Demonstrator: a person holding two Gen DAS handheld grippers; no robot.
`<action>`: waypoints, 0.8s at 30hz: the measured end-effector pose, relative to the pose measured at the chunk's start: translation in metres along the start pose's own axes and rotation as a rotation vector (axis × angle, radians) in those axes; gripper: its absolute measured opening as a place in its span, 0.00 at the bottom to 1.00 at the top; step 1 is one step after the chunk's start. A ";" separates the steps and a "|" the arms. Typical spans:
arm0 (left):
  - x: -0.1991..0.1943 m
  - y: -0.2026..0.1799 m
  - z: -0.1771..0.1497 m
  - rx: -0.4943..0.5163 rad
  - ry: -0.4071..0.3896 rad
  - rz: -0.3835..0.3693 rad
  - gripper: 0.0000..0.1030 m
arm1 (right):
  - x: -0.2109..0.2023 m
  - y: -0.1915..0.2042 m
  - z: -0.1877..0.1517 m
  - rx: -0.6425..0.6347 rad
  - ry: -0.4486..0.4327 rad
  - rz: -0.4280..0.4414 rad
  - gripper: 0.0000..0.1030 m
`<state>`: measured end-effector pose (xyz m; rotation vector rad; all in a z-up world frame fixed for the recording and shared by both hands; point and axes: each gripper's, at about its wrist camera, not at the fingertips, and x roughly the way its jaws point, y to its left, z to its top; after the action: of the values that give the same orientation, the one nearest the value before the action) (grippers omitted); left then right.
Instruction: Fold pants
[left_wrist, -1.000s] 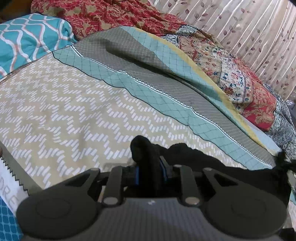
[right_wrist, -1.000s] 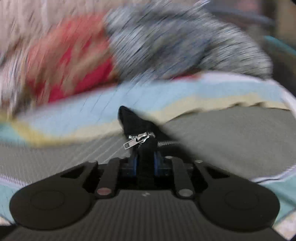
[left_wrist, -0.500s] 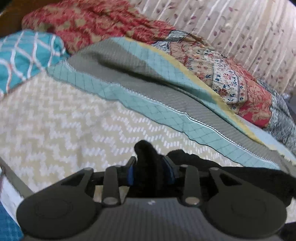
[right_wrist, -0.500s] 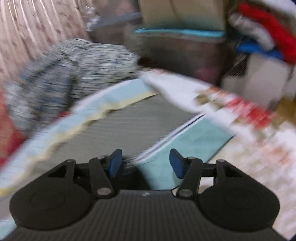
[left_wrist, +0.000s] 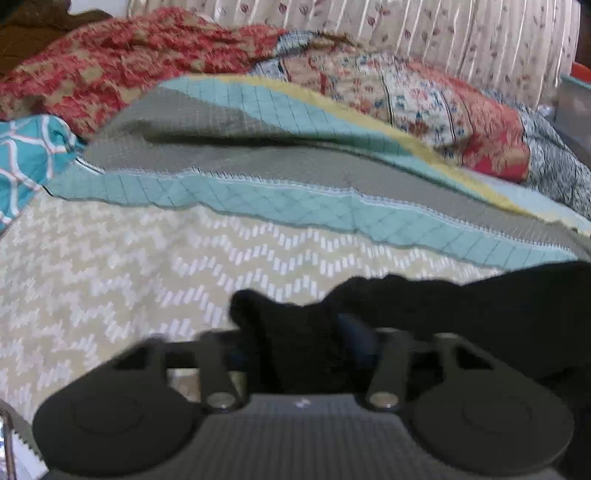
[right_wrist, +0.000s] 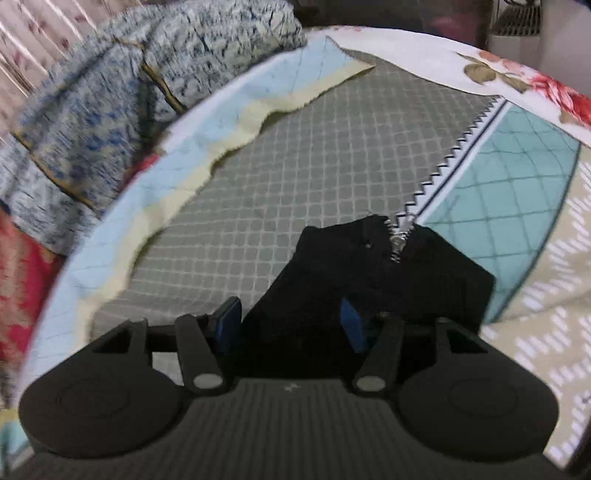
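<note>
The black pants (left_wrist: 480, 306) lie on the bed and stretch to the right in the left wrist view. My left gripper (left_wrist: 295, 343) is shut on a bunched fold of the pants. In the right wrist view the pants (right_wrist: 369, 273) lie on the grey quilt, with a silver zipper (right_wrist: 397, 240) at their far edge. My right gripper (right_wrist: 290, 325) is open, its blue pads (right_wrist: 227, 323) apart on either side of the black cloth, which lies loose between them.
The bed is covered by a patchwork quilt (left_wrist: 147, 266) with beige zigzag, teal and grey panels. Red floral bedding (left_wrist: 129, 66) and a curtain (left_wrist: 443, 33) lie behind. A blue-white speckled blanket (right_wrist: 129, 74) is heaped at the far left in the right wrist view.
My right gripper let go of the zipper end of the pants, swung away and came back over it, open. My left gripper kept its hold and shifted a little.
</note>
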<state>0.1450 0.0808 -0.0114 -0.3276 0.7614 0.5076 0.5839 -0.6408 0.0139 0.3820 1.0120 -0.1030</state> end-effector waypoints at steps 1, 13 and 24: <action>0.000 -0.001 -0.001 0.004 -0.005 0.013 0.21 | 0.006 0.007 -0.002 -0.028 -0.013 -0.025 0.52; -0.080 -0.018 0.013 -0.031 -0.262 -0.003 0.17 | -0.085 -0.080 0.023 0.172 -0.193 0.398 0.06; -0.181 -0.006 -0.053 -0.119 -0.369 -0.137 0.16 | -0.202 -0.260 -0.006 0.323 -0.255 0.620 0.06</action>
<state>0.0067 -0.0054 0.0841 -0.3812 0.3495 0.4678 0.4045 -0.8991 0.1126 0.9381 0.5892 0.2427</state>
